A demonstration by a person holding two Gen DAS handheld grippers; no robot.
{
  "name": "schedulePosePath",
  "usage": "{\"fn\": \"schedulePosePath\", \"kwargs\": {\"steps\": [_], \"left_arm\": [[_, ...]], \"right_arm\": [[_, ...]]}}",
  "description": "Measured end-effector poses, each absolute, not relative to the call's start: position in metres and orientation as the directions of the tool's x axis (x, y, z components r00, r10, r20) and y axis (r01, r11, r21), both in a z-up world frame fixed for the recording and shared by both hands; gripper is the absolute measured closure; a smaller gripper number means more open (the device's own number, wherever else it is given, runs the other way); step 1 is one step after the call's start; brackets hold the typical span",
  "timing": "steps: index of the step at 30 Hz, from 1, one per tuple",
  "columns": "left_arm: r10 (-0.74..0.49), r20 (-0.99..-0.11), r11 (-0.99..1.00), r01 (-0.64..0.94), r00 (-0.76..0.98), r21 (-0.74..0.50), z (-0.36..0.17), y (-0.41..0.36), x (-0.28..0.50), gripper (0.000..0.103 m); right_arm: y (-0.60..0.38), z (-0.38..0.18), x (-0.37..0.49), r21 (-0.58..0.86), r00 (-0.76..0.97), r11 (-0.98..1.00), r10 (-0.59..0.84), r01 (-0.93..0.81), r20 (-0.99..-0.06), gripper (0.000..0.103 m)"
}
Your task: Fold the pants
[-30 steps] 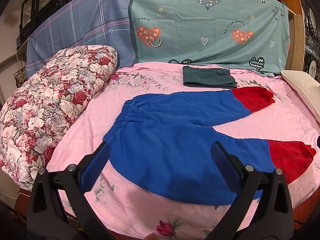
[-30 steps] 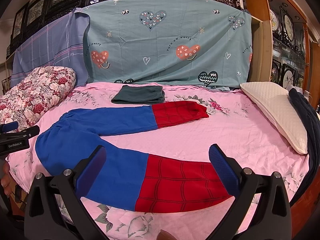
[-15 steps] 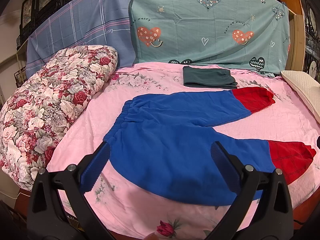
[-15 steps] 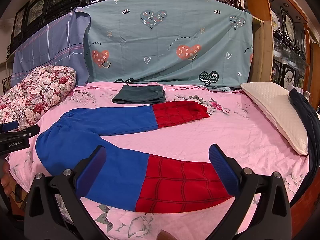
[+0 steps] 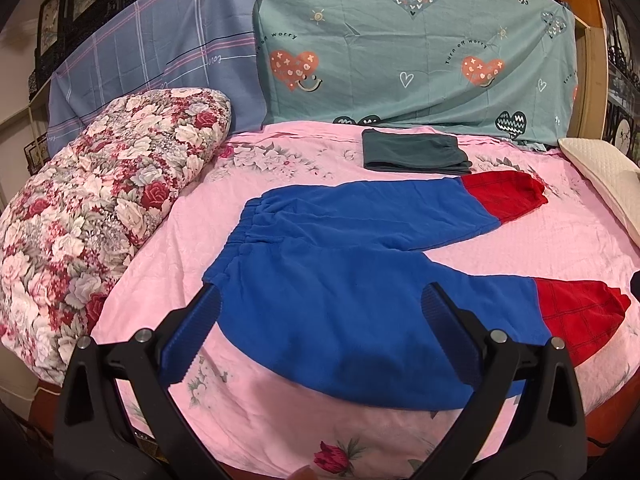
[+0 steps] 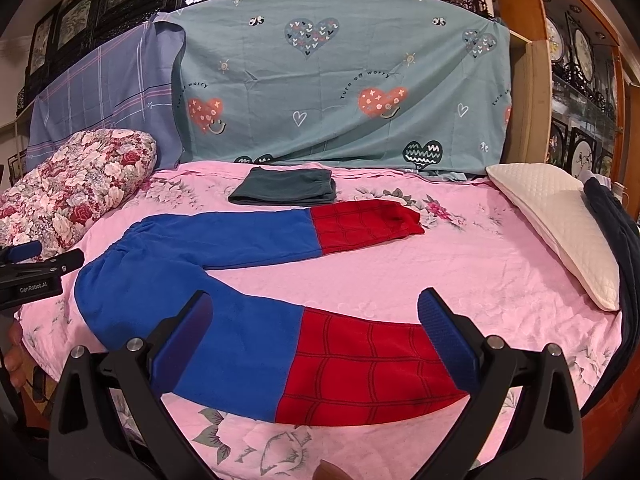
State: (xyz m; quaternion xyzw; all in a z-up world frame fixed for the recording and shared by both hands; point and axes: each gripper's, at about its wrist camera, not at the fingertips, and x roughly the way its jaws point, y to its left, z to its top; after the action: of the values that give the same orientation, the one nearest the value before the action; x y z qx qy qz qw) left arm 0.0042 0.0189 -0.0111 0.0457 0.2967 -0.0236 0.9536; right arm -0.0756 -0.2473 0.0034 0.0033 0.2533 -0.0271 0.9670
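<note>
Left tool [image 5: 320,312]: fingers spread wide, nothing between them; it hangs over the waist end of the pants near the front edge of the bed.
Right tool [image 6: 316,316]: spread just as wide and holding nothing, poised over the lower part of the near leg, where blue meets red.
Left tool from the right side: its black body shows at the far left [image 6: 36,272], just beside the waistband.
Pants [image 5: 360,280]: spread flat on the bed, unfolded, waist to the left, both legs running right; blue on top, red gridded cuffs, the legs splayed apart in a V.
Near leg [image 6: 360,364]: lies along the front edge of the bed.
Far leg [image 6: 360,224]: angles toward the headboard side.
Bed [image 5: 520,248]: covered in a pink floral sheet that bears everything here.
Folded dark green garment [image 5: 412,154]: lies behind the far leg, close to its edge.
Floral quilt [image 5: 92,208]: bundled at the left end of the bed.
Cream pillow [image 6: 560,224]: at the right end, a dark cloth [image 6: 616,232] beside it.
Teal heart-print sheet [image 5: 400,52]: draped upright behind the bed.
</note>
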Motion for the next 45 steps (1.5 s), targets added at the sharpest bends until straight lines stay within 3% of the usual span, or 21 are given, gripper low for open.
{"fn": "schedulePosePath", "kwargs": {"steps": [3,6,8,11,13,16,18,25,27,28,29,30,31,32,33,34,45], "left_arm": [[-0.046,-0.593,0.986,0.13,0.804,0.1,0.004,0.031,0.033,0.002],[0.026,-0.594,0.989,0.065,0.804,0.131,0.027,0.06,0.085,0.002],[0.009,-0.616,0.992,0.068,0.788,0.102,0.034,0.08,0.129,0.002],[0.061,-0.692,0.99,0.042,0.72,0.131,0.017,0.098,0.202,0.002],[0.031,-0.758,0.997,0.037,0.651,0.072,-0.007,0.109,0.244,0.002],[-0.019,-0.812,0.998,0.06,0.583,0.02,-0.039,0.106,0.283,0.002],[0.004,-0.833,0.997,0.065,0.554,0.049,-0.058,0.097,0.3,0.002],[0.105,-0.887,0.993,-0.004,0.449,0.116,-0.114,0.099,0.349,0.005],[0.075,-0.889,0.997,-0.008,0.453,0.08,-0.117,0.104,0.351,0.006],[0.064,-0.89,0.998,-0.003,0.451,0.07,-0.117,0.105,0.352,0.007],[0.032,-0.892,0.999,0.016,0.452,0.044,-0.117,0.105,0.351,0.017],[-0.007,-0.894,0.999,0.04,0.449,0.013,-0.117,0.103,0.351,0.035],[-0.029,-0.891,0.998,0.06,0.453,-0.002,-0.115,0.101,0.35,0.04],[-0.039,-0.885,0.997,0.073,0.464,-0.005,-0.112,0.098,0.347,0.053],[-0.04,-0.882,0.997,0.082,0.47,-0.002,-0.11,0.095,0.345,0.062],[-0.038,-0.879,0.996,0.084,0.475,0.002,-0.108,0.094,0.345,0.063],[-0.093,-0.772,0.995,0.08,0.629,-0.055,-0.034,0.11,0.282,0.065]], "right_arm": [[-0.243,0.02,-0.055,-0.089,0.869,0.993,0.023,-0.077,-0.494,0.001],[-0.243,0.044,-0.015,-0.147,0.855,0.972,0.084,-0.183,-0.511,0.001],[-0.243,0.055,0.026,-0.145,0.834,0.961,0.123,-0.236,-0.538,0.001],[-0.24,0.049,0.099,-0.136,0.786,0.95,0.148,-0.283,-0.6,0.001],[-0.236,0.031,0.145,-0.114,0.741,0.942,0.169,-0.315,-0.65,0.001],[-0.221,-0.006,0.201,-0.109,0.673,0.918,0.196,-0.382,-0.713,0.006],[-0.208,-0.032,0.235,-0.145,0.644,0.897,0.179,-0.417,-0.744,0.016],[-0.178,-0.091,0.329,-0.172,0.537,0.831,0.171,-0.53,-0.826,0.025],[-0.176,-0.106,0.348,-0.166,0.5,0.824,0.157,-0.541,-0.852,0.039],[-0.175,-0.114,0.357,-0.144,0.46,0.821,0.157,-0.553,-0.874,0.048],[-0.179,-0.12,0.362,-0.059,0.408,0.817,0.223,-0.573,-0.885,0.07],[-0.182,-0.121,0.365,-0.01,0.375,0.812,0.258,-0.583,-0.891,0.085],[-0.182,-0.12,0.365,-0.002,0.37,0.808,0.268,-0.59,-0.889,0.087],[-0.182,-0.117,0.364,0.003,0.365,0.806,0.271,-0.592,-0.891,0.094],[-0.182,-0.115,0.362,-0.003,0.371,0.808,0.268,-0.59,-0.889,0.096],[-0.18,-0.111,0.357,-0.013,0.383,0.805,0.267,-0.593,-0.884,0.096],[-0.192,-0.014,0.246,-0.069,0.569,0.769,0.407,-0.636,-0.715,0.097]]}}
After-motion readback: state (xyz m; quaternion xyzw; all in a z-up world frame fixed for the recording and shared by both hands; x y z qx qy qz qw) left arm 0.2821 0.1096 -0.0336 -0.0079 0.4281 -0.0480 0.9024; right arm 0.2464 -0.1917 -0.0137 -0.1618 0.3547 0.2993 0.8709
